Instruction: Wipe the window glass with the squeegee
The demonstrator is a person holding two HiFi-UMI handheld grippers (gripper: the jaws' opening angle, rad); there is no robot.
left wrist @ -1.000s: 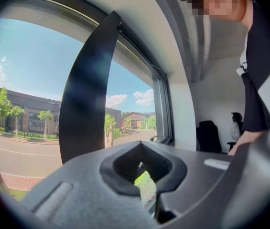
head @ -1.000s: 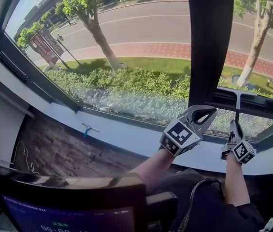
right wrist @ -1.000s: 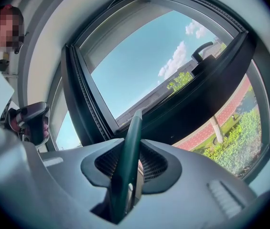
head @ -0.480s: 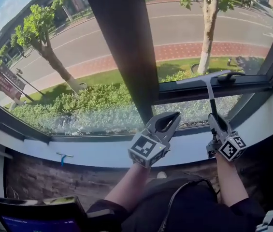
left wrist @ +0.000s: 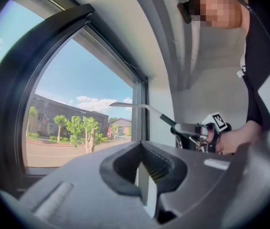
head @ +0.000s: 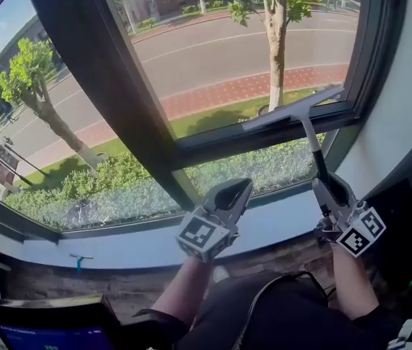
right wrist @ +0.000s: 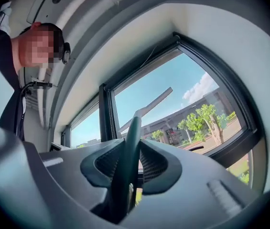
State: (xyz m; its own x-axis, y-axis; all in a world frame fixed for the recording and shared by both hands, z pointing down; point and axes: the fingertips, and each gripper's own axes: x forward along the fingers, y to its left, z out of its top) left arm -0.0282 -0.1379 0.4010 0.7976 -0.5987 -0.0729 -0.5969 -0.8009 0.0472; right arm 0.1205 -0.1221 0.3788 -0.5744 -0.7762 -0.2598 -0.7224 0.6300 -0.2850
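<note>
Bright sun outside, dim room inside.
Light comes through the window glass (head: 249, 57); both gripper views curve, go black at the edges, and blur up close.

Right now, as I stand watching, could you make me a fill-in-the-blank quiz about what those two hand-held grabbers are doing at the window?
1. The right gripper has its fingers shut on the squeegee's ____.
2. The left gripper holds ____.
3. The squeegee's blade lies along the ____ edge of the upper right pane.

Missing words: handle; nothing; bottom.
</note>
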